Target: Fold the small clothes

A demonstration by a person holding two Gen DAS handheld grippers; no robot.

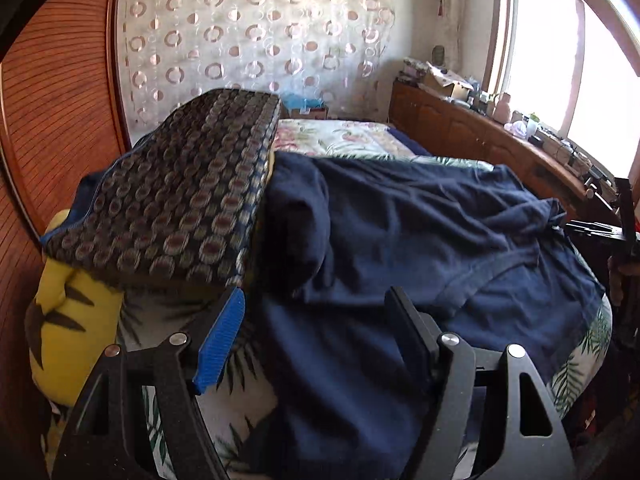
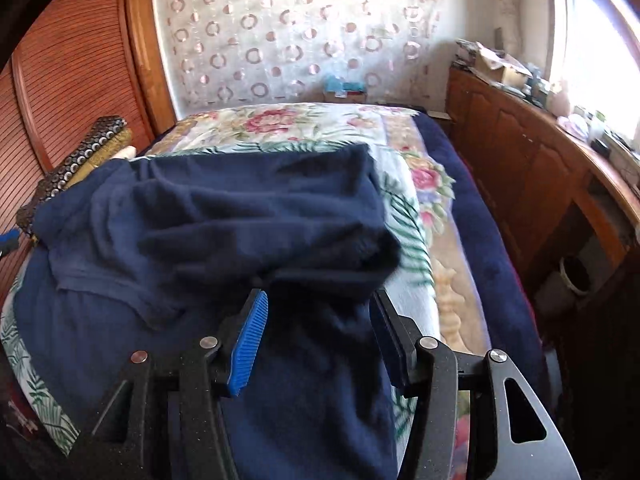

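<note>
Holding both sets of fingers spread wide, you gripped nothing with either one. Your left gripper (image 1: 316,320) hung low over the near edge of the navy garment (image 1: 400,240), its blue-padded finger (image 1: 220,344) to the left of the cloth's edge and the other above the fabric. Your right gripper (image 2: 318,328) sat just before a raised, bunched fold of the same garment (image 2: 240,220), the cloth showing between its parted fingers (image 2: 248,344); whether either pad touched the fabric, you could not have told from these views. The garment lay rumpled across the near end of the bed (image 2: 320,124), on a flowered and leaf-printed cover (image 2: 424,184). To its left sat a dark patterned cushion (image 1: 180,184) with a yellow plush toy (image 1: 72,320) beneath it. Beyond stood a circle-patterned curtain (image 1: 248,40), and along the right a wooden cabinet (image 2: 520,152) under the bright window (image 1: 560,60).
</note>
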